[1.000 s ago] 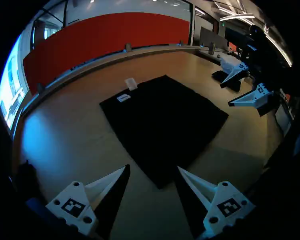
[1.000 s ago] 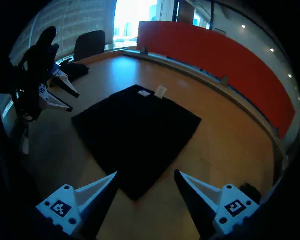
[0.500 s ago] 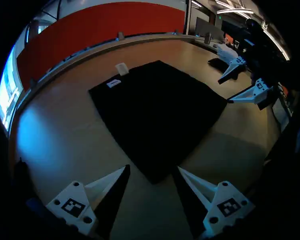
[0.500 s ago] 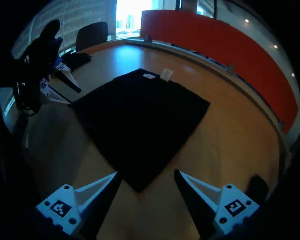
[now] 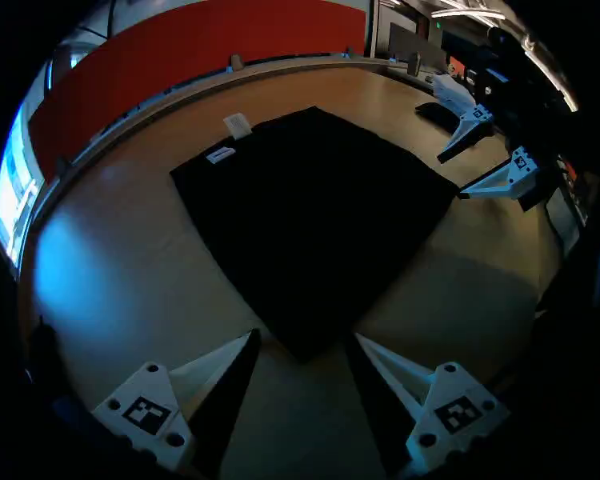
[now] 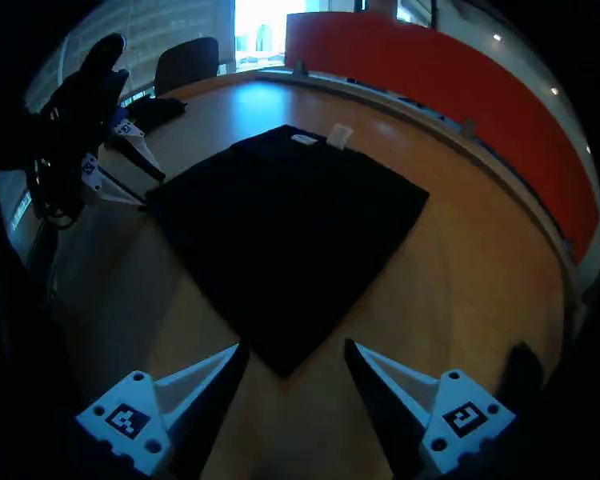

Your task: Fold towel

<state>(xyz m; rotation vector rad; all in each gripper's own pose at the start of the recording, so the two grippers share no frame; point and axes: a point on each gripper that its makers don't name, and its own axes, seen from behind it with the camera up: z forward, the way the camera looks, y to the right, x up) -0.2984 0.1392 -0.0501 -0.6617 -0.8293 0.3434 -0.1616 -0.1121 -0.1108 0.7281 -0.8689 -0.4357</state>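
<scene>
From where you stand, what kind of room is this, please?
Probably an office meeting room. A long wooden table carries the flat black towel, an office chair stands at its far end near a bright window, and a red wall panel runs along one side.

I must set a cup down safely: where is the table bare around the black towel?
Broad bare table between the black towel and the red partition. Crowded at the towel's near corners, where left gripper and right gripper, both open, point.

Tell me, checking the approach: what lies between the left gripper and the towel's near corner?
Bare table in the left gripper view; the towel's corner points between the left gripper's open jaws.
</scene>
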